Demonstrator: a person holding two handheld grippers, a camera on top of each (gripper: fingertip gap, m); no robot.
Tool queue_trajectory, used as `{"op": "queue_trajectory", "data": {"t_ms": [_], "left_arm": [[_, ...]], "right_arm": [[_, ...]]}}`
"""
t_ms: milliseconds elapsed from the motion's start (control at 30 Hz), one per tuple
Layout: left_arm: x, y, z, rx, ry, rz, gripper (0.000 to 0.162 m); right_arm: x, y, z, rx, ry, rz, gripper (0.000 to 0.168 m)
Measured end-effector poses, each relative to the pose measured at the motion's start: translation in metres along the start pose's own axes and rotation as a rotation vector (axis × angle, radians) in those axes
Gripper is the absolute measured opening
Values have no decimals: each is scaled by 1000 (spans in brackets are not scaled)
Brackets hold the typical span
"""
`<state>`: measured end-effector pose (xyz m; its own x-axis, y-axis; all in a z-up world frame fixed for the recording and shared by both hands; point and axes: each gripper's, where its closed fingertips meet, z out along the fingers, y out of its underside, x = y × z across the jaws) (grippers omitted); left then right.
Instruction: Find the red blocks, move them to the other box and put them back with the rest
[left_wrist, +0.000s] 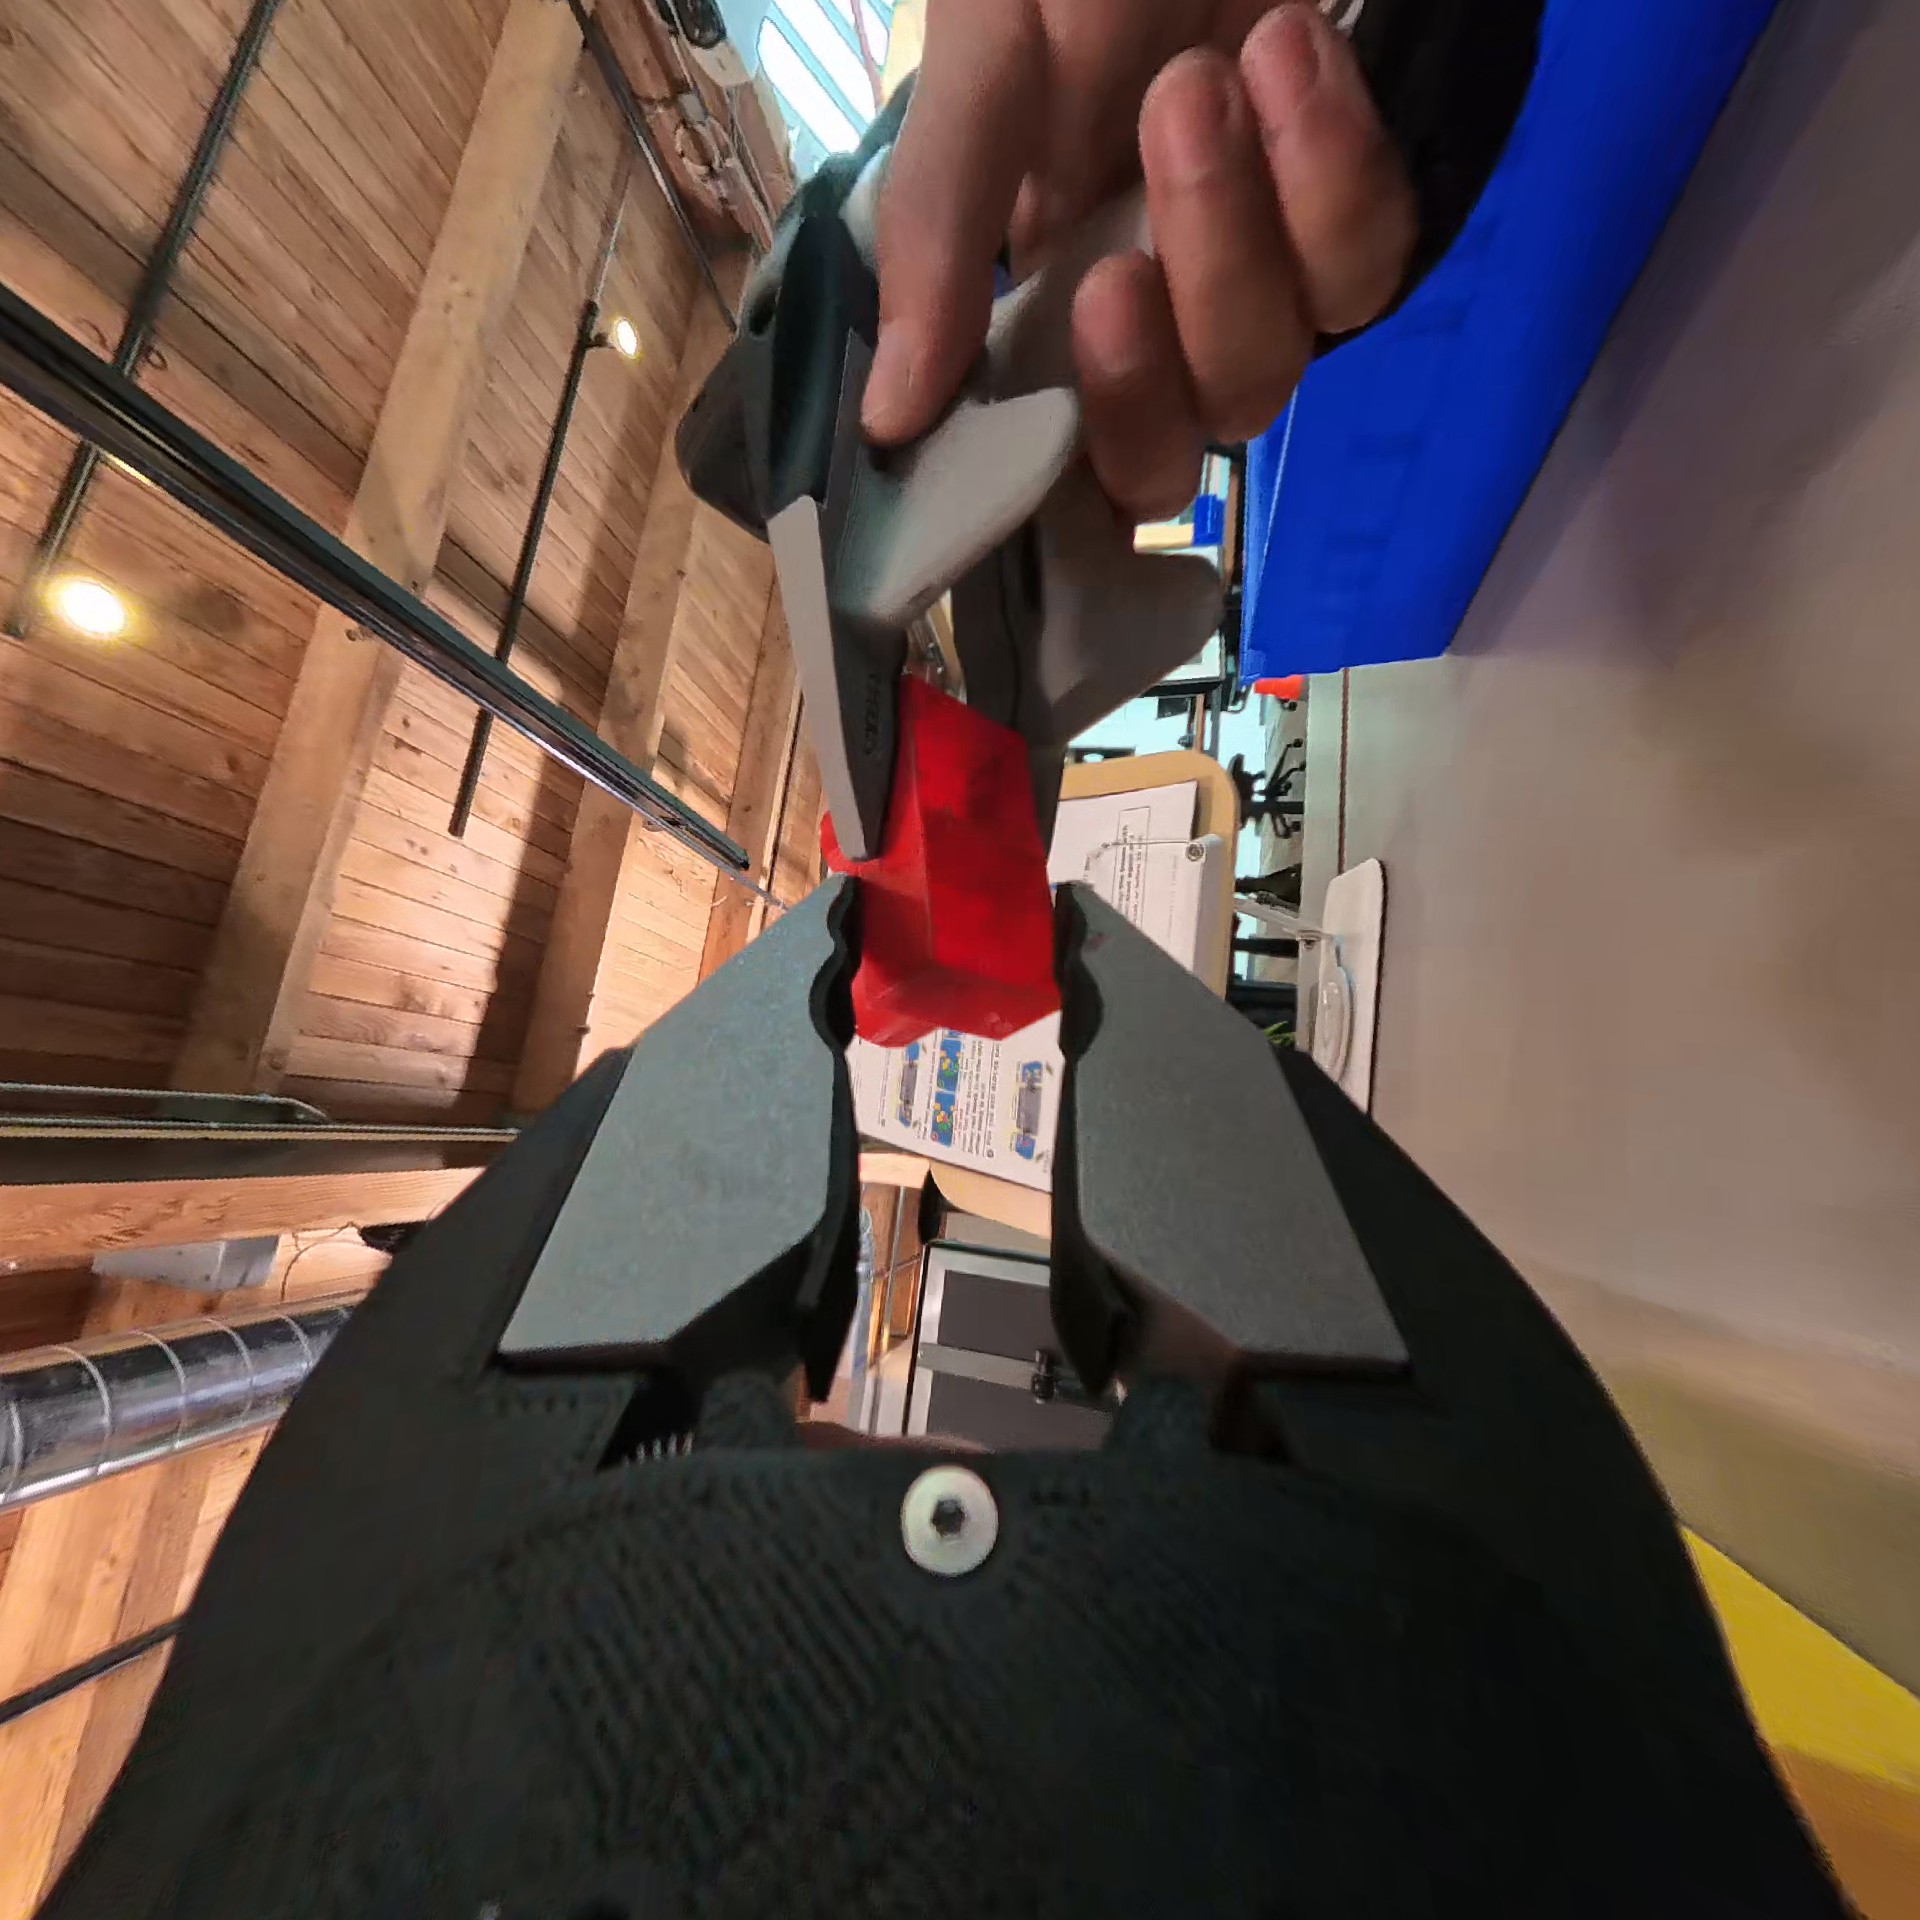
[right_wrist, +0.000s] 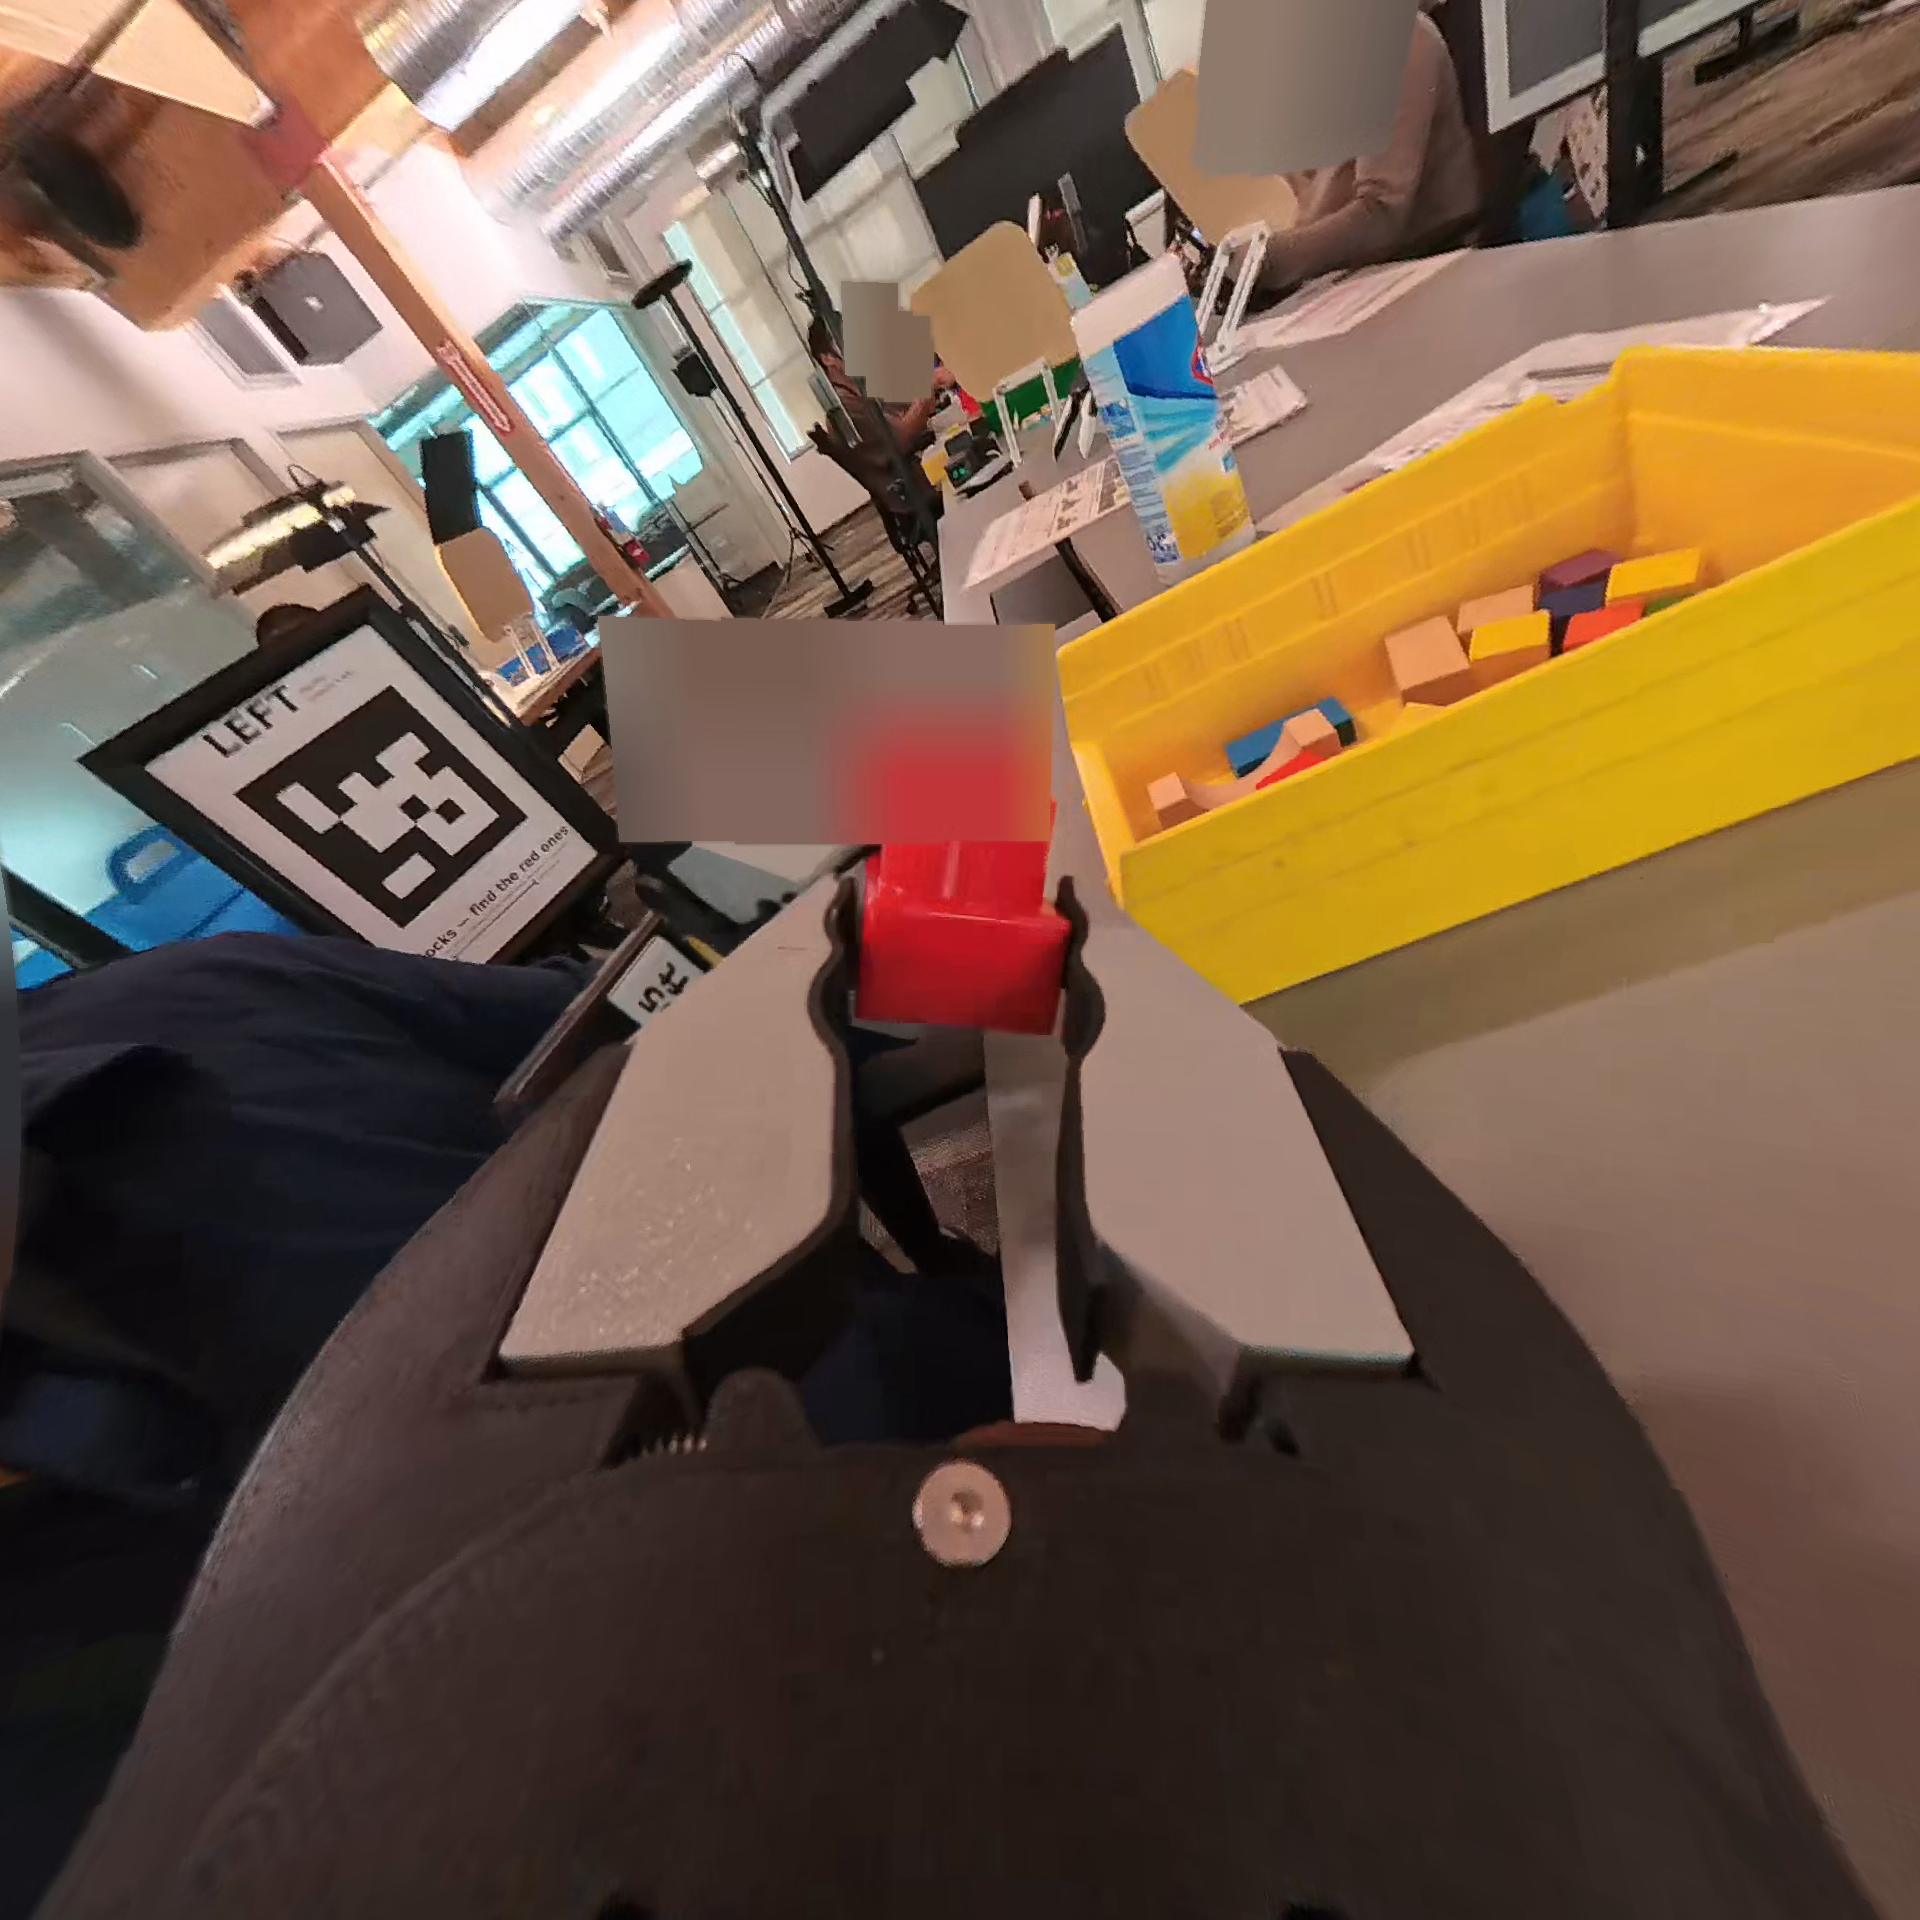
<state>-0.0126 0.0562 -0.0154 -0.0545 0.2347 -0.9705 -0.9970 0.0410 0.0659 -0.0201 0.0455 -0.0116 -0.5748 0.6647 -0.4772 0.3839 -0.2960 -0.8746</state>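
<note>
A red block (left_wrist: 951, 883) is held in the air between both grippers. In the left wrist view my left gripper (left_wrist: 956, 935) is shut on its near end. The right gripper (left_wrist: 945, 769), held by a hand (left_wrist: 1143, 260), grips its far end from above. In the right wrist view my right gripper (right_wrist: 961, 935) is shut on the red block (right_wrist: 961, 961), and a pale finger (right_wrist: 1023, 1195) of the left gripper reaches up to it from below. The yellow box (right_wrist: 1455, 831) at right holds several coloured blocks (right_wrist: 1507, 634). A blue box (left_wrist: 1455, 416) stands on the grey table (left_wrist: 1662, 935).
A black-and-white marker card (right_wrist: 353, 800) on the left gripper stands at left. A wipes canister (right_wrist: 1169, 416) stands behind the yellow box. Seated people and desks lie beyond the table. A dark blue sleeve (right_wrist: 260, 1143) fills the lower left.
</note>
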Motion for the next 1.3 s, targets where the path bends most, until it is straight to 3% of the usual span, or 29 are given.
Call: {"op": "queue_trajectory", "data": {"t_ms": [133, 267, 333, 400, 500, 600, 700, 867, 933, 967, 1067, 1300], "left_arm": [[6, -6, 1, 30, 2, -79, 31], [-9, 8, 0, -7, -12, -177, 25], [-26, 21, -3, -51, -52, -246, 0], [-40, 40, -3, -136, -77, -378, 0], [-39, 69, -2, -291, 6, -699, 0], [-30, 81, -6, -327, 106, -1007, 0], [-23, 87, -11, -312, 186, -1181, 3], [-7, 107, -12, -420, 186, -1188, 4], [-3, 114, -13, -450, 192, -1195, 7], [-1, 120, -14, -471, 188, -1200, 10], [7, 141, -23, -529, 197, -1236, 18], [51, 200, -53, -751, 285, -1289, 30]], "right_arm": [[4, -4, -7, 12, 49, -38, 35], [14, -29, -48, 83, 276, -181, 34], [22, -49, -92, 137, 454, -273, 34], [39, -67, -154, 185, 716, -356, 35], [71, -65, -252, 158, 1094, -354, 35], [84, -53, -314, 150, 1258, -275, 35], [99, -39, -328, 111, 1236, -209, 36], [171, -28, -331, 93, 1292, -126, 37], [185, -42, -356, 164, 1486, -188, 66], [180, -52, -364, 216, 1549, -240, 61], [149, -73, -357, 325, 1493, -360, 58], [94, -84, -341, 401, 1314, -338, 60]]}}
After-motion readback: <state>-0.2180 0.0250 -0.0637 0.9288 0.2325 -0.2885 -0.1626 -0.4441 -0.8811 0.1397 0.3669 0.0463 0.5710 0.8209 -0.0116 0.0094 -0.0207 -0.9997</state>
